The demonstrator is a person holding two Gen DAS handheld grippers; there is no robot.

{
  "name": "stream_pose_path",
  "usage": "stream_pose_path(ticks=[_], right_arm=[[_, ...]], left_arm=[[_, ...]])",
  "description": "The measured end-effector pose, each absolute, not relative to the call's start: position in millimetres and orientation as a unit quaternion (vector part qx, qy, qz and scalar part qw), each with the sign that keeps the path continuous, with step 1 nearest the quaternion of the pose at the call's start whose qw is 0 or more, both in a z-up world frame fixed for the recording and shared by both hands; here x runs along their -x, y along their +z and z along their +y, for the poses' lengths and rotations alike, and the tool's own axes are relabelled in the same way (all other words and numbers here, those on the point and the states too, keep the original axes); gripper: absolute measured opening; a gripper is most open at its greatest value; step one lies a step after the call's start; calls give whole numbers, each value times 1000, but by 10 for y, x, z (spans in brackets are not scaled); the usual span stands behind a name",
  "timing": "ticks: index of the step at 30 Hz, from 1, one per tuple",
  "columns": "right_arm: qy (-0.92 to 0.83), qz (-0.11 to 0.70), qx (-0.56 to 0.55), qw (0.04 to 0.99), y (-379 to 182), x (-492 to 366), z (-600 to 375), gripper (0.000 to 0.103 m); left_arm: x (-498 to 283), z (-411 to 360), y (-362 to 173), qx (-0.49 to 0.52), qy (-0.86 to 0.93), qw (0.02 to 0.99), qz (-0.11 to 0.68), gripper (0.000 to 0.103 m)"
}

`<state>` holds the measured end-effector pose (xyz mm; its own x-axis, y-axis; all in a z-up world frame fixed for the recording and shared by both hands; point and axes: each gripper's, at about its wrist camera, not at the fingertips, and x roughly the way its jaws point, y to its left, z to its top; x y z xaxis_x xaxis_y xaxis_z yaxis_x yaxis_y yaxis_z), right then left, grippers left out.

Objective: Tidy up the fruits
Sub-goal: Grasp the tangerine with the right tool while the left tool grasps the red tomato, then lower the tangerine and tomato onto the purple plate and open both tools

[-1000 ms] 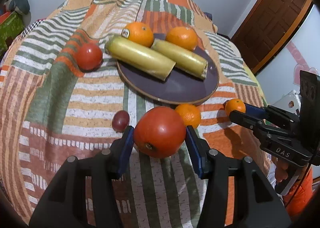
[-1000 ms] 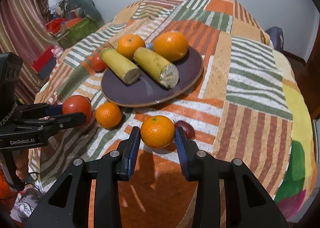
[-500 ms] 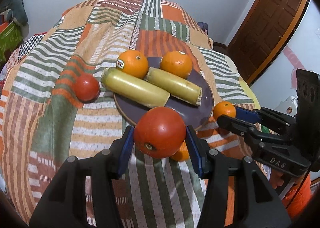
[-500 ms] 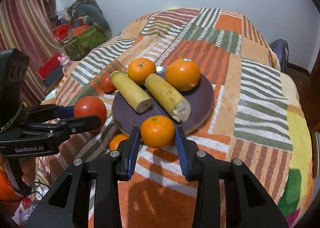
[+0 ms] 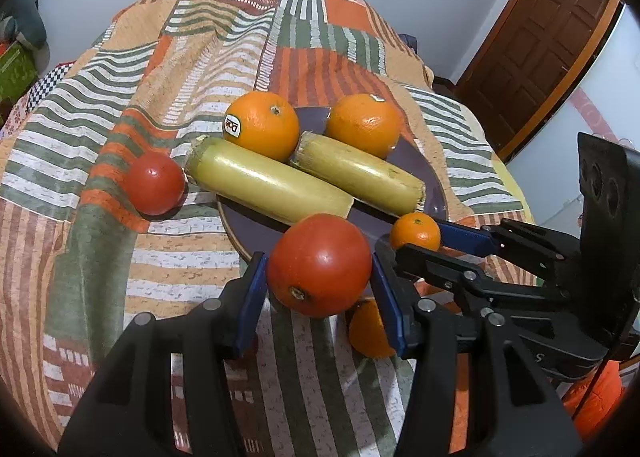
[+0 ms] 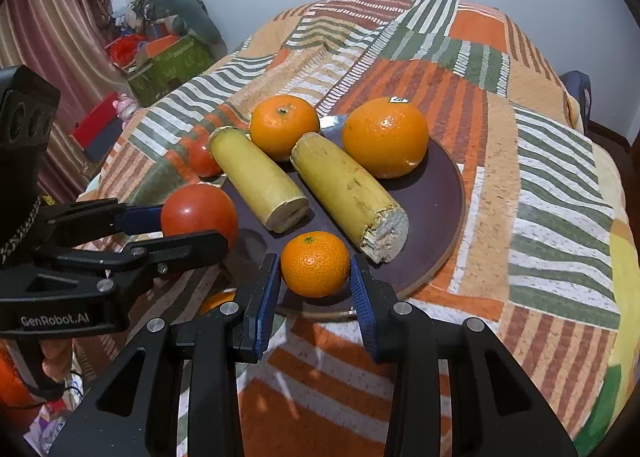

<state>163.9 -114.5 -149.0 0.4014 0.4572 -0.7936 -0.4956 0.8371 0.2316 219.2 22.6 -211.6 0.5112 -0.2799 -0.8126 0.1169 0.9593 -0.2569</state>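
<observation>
I've got both loads up over the near edge of the plate (image 6: pixel 448 193) now. My left gripper (image 5: pixel 318 277) is clamped on the big tomato (image 5: pixel 319 265), dead centre low in the left view; my right gripper (image 6: pixel 316 281) is pinching the small mandarin (image 6: pixel 315 264), low centre in its own view, just in front of the cut end of the nearer yellow stalk (image 6: pixel 348 197).

Free room is tight: two oranges (image 6: pixel 385 137) sit at the back of the plate and both stalks lie across the middle, so the only bare patch I see is the dark front strip. I'd lower the mandarin into that strip right of centre, and the tomato to the left of it, beside the other stalk (image 6: pixel 258 179).

The grippers are nearly touching in the left view, so I'd set down one at a time, go low before letting go so nothing rolls off the rim, then fetch the tomato (image 5: pixel 154 183) at the left on the cloth (image 5: pixel 92 241).
</observation>
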Motion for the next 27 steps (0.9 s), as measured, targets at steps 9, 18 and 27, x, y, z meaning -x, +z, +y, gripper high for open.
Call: stream_pose_path(ticks=[9,18,27], right_arm=[[287,479,24,829,-1605,-1715,-1080,33],[285,478,36,830,-1605,-1725,-1071,33],[277,476,32,834,-1536,-1704,-1091,46]], left_arm=[[-2280,239,-2191,92,-118,862,485,51],[-2262,236,-2158,90,-117,865,480,51],[-2141,414,-1986,93,-99,877,460,53]])
